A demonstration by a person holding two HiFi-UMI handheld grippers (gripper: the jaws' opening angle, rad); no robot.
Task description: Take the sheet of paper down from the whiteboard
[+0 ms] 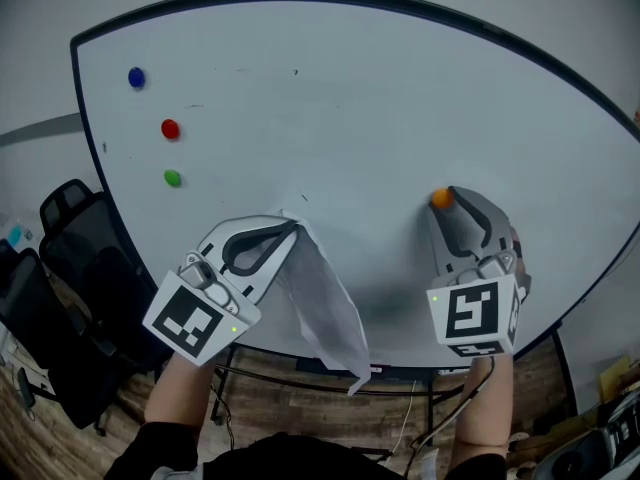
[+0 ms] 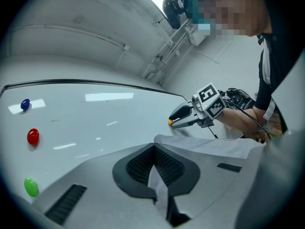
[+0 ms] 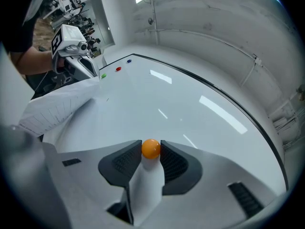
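The white sheet of paper (image 1: 325, 303) hangs off the whiteboard (image 1: 350, 108), limp and drooping below the board's lower edge. My left gripper (image 1: 292, 230) is shut on its upper corner; the sheet (image 2: 209, 144) shows pinched between the dark pads (image 2: 138, 166) in the left gripper view. At the right, my right gripper (image 1: 447, 200) is up against the board with a small orange magnet (image 1: 441, 198) between its fingertips. In the right gripper view both pads touch the magnet (image 3: 151, 149), and the paper (image 3: 62, 106) lies far left.
Blue (image 1: 136, 77), red (image 1: 170, 128) and green (image 1: 172, 178) magnets sit in a column at the board's left. Black office chairs (image 1: 70, 268) stand left of the board. The board's metal stand (image 1: 300, 373) and a wooden floor show below.
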